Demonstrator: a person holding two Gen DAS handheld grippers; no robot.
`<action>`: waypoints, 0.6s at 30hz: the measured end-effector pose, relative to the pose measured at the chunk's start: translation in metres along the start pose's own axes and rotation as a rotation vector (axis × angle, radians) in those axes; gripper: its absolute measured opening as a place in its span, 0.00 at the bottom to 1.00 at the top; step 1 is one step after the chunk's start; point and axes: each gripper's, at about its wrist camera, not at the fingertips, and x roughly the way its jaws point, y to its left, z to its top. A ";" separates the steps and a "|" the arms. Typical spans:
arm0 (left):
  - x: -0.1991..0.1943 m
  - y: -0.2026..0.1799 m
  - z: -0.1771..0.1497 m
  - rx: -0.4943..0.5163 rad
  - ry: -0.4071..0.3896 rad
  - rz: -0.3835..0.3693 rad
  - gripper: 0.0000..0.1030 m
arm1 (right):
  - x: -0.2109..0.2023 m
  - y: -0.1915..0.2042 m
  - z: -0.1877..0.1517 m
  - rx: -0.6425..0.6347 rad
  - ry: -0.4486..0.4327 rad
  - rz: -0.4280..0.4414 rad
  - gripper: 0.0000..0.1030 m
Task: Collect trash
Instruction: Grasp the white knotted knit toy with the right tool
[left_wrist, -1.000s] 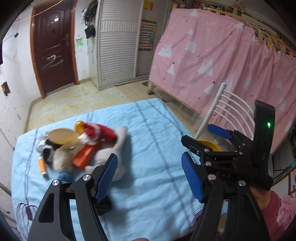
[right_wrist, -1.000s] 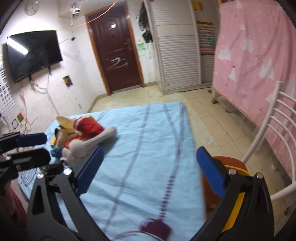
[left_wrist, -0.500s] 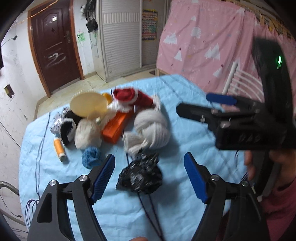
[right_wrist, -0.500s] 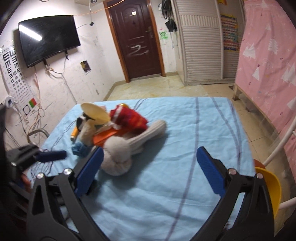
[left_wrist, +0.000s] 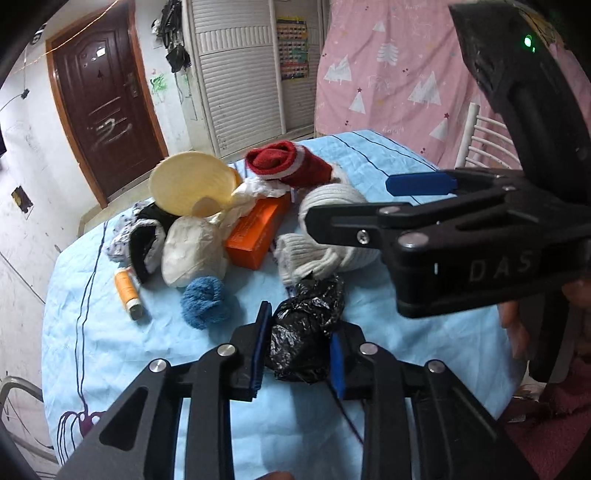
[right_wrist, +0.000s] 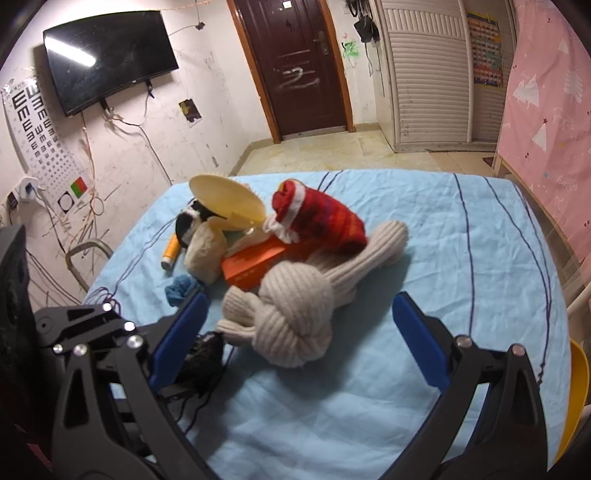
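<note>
Blue pads of the left gripper (left_wrist: 299, 347), just closed, clamp a crumpled black bag (left_wrist: 304, 332) on the blue sheet (left_wrist: 110, 339), apparently at six o'clock of the clutter; right gripper (right_wrist: 301, 332) gapes wide above a knotted cream sock (right_wrist: 295, 317).

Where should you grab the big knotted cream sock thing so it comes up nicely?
Probably at the fat knot of the cream knitted sock. It bulges high off the blue sheet and faces the open right gripper, so coming down from above with a pad on each side looks easiest. The long tail runs under the red sock, so gripping there seems awkward.
</note>
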 end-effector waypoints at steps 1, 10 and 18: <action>-0.002 0.004 -0.001 -0.010 -0.003 0.003 0.19 | 0.001 0.000 0.000 0.000 -0.001 -0.004 0.84; -0.021 0.030 -0.005 -0.081 -0.030 -0.006 0.19 | 0.008 0.004 -0.004 -0.010 0.011 -0.014 0.39; -0.027 0.036 -0.001 -0.110 -0.038 -0.023 0.19 | -0.018 -0.003 -0.014 0.019 -0.016 0.023 0.38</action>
